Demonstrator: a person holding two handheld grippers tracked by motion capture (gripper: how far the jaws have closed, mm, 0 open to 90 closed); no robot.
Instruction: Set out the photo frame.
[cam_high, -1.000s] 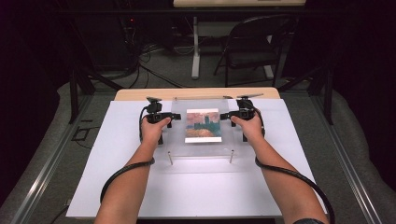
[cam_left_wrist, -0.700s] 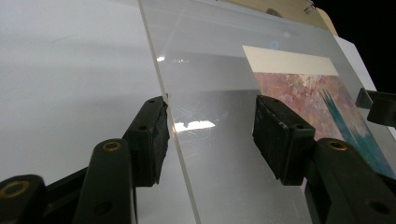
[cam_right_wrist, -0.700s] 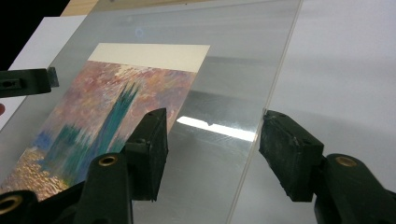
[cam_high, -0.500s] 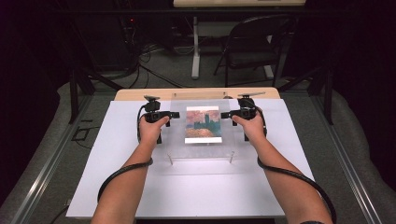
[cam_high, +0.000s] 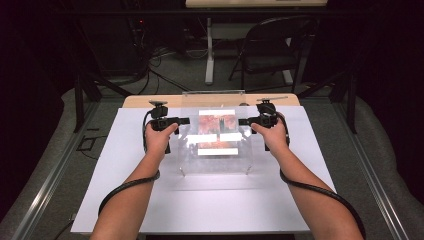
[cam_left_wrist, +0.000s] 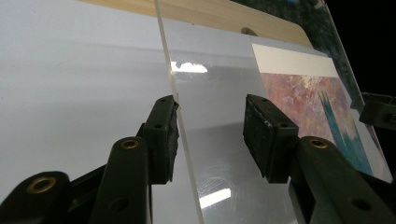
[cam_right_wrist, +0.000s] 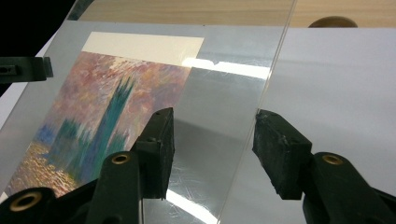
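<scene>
A clear acrylic sheet (cam_high: 215, 162) lies over a print of a tower at sunset (cam_high: 217, 125) on the white table. My left gripper (cam_high: 185, 120) is at its left edge and my right gripper (cam_high: 242, 121) at its right edge. In the left gripper view the sheet (cam_left_wrist: 215, 93) has its edge against one pad (cam_left_wrist: 163, 135) of the left gripper (cam_left_wrist: 210, 135), with the other pad apart. In the right gripper view the sheet edge (cam_right_wrist: 261, 88) runs between the jaws of the right gripper (cam_right_wrist: 212, 144), near one pad (cam_right_wrist: 280, 149). Both pairs of jaws have just been closing around the sheet's edges.
The white table top (cam_high: 150, 200) reaches toward the person, with a wooden strip (cam_high: 145, 101) behind it. A black chair (cam_high: 280, 45), table legs and floor cables stand beyond. Each gripper's cable loops beside the forearms.
Both hands have risen a little and the sheet has come up with them; bright bands of glare now cross it. Both pairs of jaws look narrower.
</scene>
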